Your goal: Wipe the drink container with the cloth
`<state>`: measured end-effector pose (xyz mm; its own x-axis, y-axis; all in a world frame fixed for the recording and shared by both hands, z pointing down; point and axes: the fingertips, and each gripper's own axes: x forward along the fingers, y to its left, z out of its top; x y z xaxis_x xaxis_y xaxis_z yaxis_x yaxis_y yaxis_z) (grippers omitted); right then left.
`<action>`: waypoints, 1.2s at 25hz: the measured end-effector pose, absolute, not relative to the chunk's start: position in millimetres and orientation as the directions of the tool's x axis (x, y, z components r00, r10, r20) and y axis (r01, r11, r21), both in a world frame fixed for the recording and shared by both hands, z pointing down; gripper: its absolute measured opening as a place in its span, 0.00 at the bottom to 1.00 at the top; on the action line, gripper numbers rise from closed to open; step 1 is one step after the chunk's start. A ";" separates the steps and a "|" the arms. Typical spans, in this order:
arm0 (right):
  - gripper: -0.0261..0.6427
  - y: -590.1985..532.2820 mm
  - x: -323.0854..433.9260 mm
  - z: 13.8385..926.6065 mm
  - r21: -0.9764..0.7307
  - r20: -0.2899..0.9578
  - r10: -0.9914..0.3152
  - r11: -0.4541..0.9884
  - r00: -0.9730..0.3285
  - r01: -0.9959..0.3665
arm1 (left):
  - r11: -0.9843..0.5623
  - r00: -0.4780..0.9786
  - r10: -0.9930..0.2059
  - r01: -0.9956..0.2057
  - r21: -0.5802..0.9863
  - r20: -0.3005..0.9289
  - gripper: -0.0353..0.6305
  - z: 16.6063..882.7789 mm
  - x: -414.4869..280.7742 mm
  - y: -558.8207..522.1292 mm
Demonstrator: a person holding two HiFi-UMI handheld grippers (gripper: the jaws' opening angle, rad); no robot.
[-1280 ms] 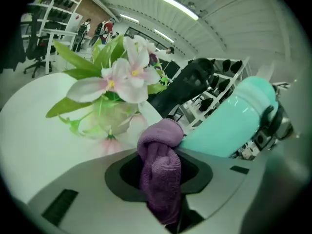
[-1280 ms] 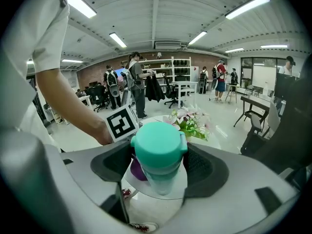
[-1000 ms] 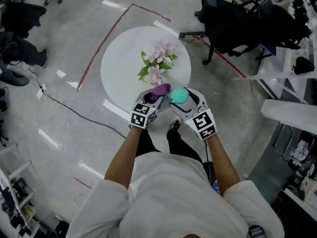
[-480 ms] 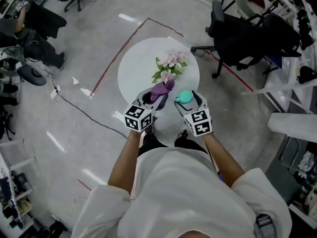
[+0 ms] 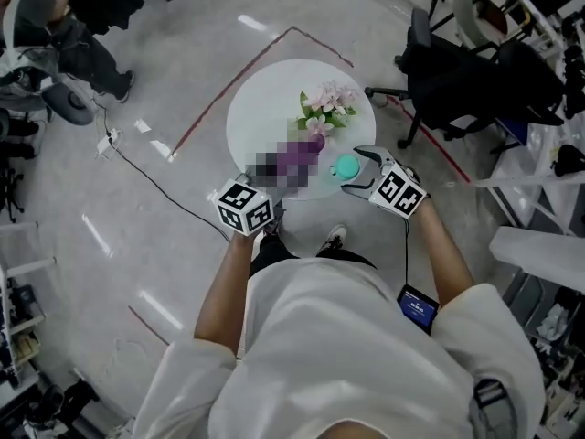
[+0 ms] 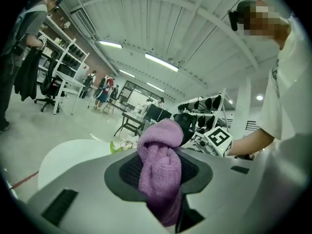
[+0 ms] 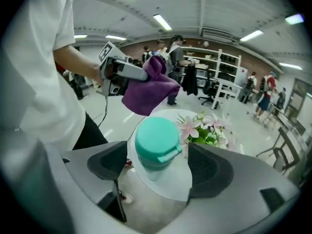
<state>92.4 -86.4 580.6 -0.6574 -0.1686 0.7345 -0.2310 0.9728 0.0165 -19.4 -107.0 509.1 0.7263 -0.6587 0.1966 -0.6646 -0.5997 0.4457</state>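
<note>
The drink container, teal-lidded with a clear body, stands upright near the edge of the round white worktop. It sits between my right gripper's opening fingers, which are clear of it. My left gripper's fingers clench the purple cloth nearby. Pink flowers stand just behind the container.

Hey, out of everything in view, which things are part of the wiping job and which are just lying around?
Job in hand:
purple cloth, clamped in the left gripper
teal-lidded drink container, not gripped, between the opening jaws of the right gripper

Just lying about:
pink flowers on the white table
black office chair
floor cable
</note>
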 end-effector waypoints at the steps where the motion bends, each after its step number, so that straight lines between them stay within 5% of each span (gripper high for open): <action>1: 0.64 -87.1 91.6 582.9 0.023 0.747 -0.131 0.985 -0.652 -0.172 | -0.600 0.725 -0.662 -0.664 0.447 0.189 0.27 507.1 -18.5 -103.5; 4: 0.60 -88.9 84.0 580.4 -0.017 0.768 -0.018 0.999 -0.640 -0.049 | -0.589 0.716 -0.674 -0.670 0.452 0.182 0.27 504.9 -17.1 -94.7; 6: 0.49 -87.7 79.7 577.9 -0.072 0.773 0.049 0.997 -0.632 -0.011 | -0.578 0.708 -0.684 -0.672 0.463 0.176 0.27 503.6 -17.4 -90.9; 10: 0.49 -85.3 78.7 577.9 -0.089 0.771 0.053 0.996 -0.634 -0.024 | -0.554 0.689 -0.698 -0.691 0.464 0.194 0.27 504.1 -18.7 -86.7; 15: 0.49 -92.0 77.0 578.8 -0.079 0.735 -0.105 0.968 -0.670 -0.239 | -0.479 0.648 -0.723 -0.719 0.503 0.238 0.27 507.9 -16.9 -103.3; 21: 0.49 -98.9 70.8 580.7 -0.090 0.688 -0.319 0.854 -0.652 -0.513 | -0.433 0.728 -0.673 -0.530 0.729 0.130 0.27 507.7 5.3 -128.8; 30: 0.49 -100.1 68.5 581.6 -0.105 0.683 -0.452 0.717 -0.574 -0.689 | -0.440 0.837 -0.522 -0.428 0.790 0.162 0.27 565.1 32.6 -141.6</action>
